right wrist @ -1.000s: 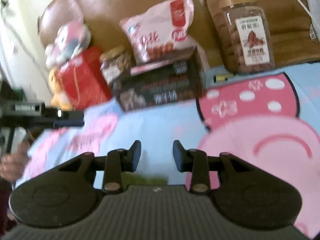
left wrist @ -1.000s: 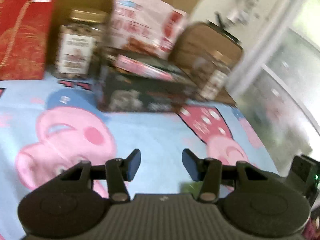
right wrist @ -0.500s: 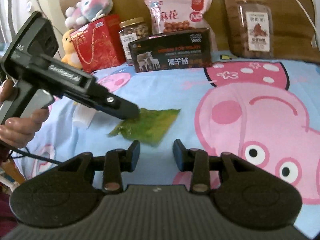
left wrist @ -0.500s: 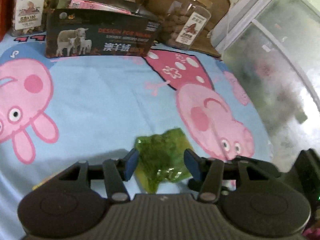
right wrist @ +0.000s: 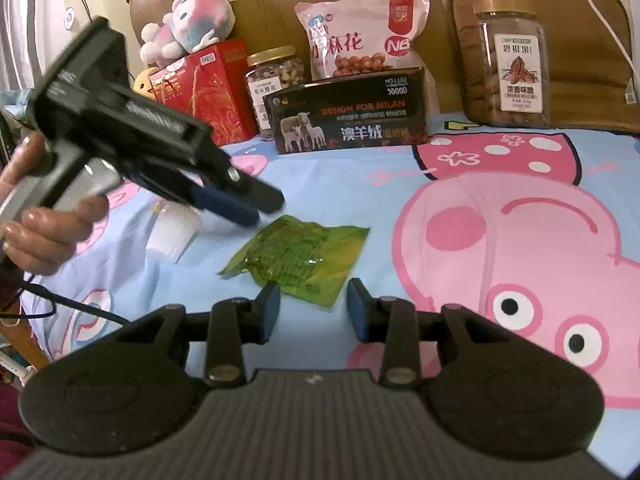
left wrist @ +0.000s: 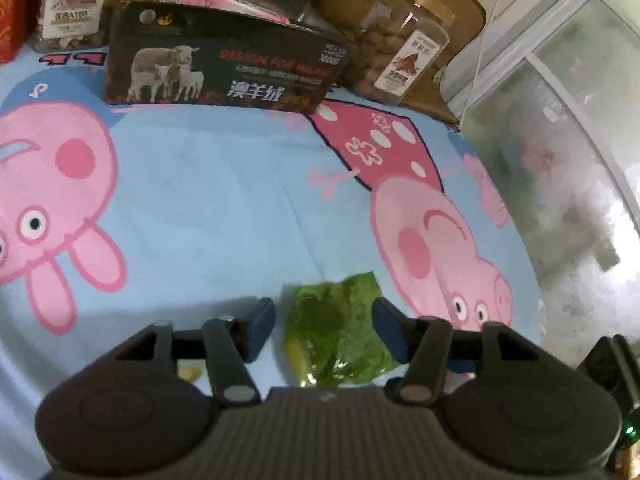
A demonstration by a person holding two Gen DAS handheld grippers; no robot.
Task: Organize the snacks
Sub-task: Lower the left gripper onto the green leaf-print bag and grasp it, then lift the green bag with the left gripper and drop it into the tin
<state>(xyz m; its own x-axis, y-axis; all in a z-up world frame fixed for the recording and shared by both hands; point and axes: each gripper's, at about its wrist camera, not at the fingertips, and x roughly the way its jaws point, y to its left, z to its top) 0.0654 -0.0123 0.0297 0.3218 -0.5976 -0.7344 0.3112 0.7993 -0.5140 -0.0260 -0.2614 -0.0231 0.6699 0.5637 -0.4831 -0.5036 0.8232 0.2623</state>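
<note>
A flat green snack packet (left wrist: 338, 336) (right wrist: 298, 256) lies on the cartoon-print sheet (left wrist: 208, 200). My left gripper (left wrist: 324, 326) is open and hangs just above the packet, one finger on each side of it; in the right wrist view it (right wrist: 244, 204) sits above the packet's left end. My right gripper (right wrist: 313, 309) is open and empty, just short of the packet's near edge. A dark open box (left wrist: 224, 72) (right wrist: 348, 118) with a sheep picture stands at the back, with a pink item inside.
Behind the box stand a pink snack bag (right wrist: 360, 44), a nut jar (right wrist: 276, 84), a red gift box (right wrist: 208, 88) and a tall jar (right wrist: 514, 64). A small clear cup (right wrist: 172, 234) lies left of the packet. The bed edge and a window (left wrist: 560, 160) are at the right.
Both grippers have tilted down from the back row toward the sheet. The left gripper has lifted slightly off the green packet and opened wider. The right gripper has moved closer to the packet.
</note>
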